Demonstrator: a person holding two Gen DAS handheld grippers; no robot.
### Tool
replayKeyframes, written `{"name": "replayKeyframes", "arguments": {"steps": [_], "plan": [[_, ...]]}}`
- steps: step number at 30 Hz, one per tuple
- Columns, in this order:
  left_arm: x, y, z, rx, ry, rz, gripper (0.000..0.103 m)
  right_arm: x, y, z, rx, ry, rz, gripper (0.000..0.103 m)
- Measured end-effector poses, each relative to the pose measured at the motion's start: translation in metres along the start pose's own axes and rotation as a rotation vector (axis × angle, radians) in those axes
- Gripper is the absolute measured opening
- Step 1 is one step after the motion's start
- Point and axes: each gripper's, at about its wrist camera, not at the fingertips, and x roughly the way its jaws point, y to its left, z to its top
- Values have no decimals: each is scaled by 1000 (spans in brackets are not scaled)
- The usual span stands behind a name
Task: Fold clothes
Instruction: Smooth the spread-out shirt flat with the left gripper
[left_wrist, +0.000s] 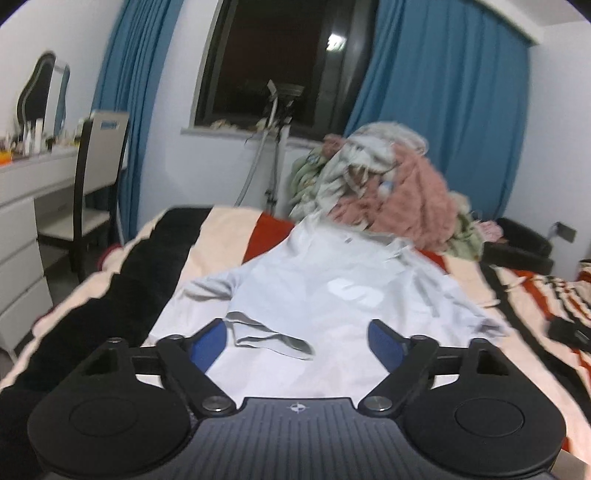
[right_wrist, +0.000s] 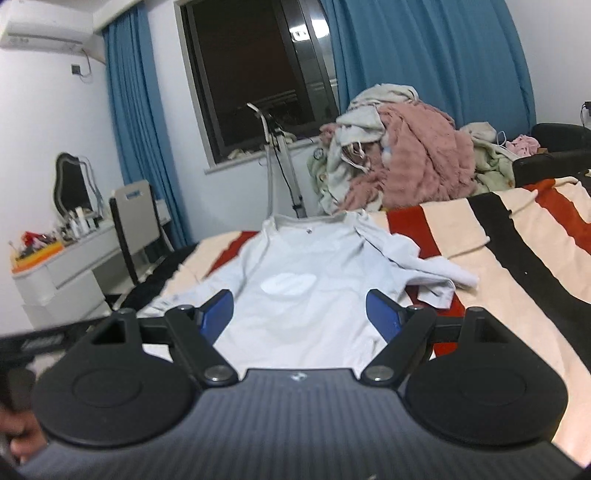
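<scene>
The left gripper (left_wrist: 297, 338) has its blue fingers (left_wrist: 207, 345) spread apart, with nothing pinched; they straddle a rumpled flap of hem (left_wrist: 271, 336) on the pale shirt (left_wrist: 332, 280). The right gripper (right_wrist: 299, 314) is likewise released, its fingers (right_wrist: 218, 314) framing the shirt's lower body without pressing on it.

The shirt lies face up on the striped blanket (right_wrist: 517, 236) of the bed, collar toward the far clothes pile (right_wrist: 402, 155), one sleeve (right_wrist: 436, 273) bunched out to the side.

The risks, as I judge them:
- closing on the turned-up flap alone would lift one layer and skew the fold;
- the fingers may catch the blanket along with the fabric and drag it;
- the crumpled sleeve, left unflattened, would get trapped inside;
- uneven grips by the two hands would twist the hemline.
</scene>
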Motion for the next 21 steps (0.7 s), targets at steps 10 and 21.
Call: {"name": "replayKeyframes", "arguments": {"steps": [10,21], "plan": [[121,34,1,-44,37,22,15,58,-13,-30,30,103,-16,80],[146,61,105,17,-122,42,2,68,-6,-37,12,99,-5,80]]}}
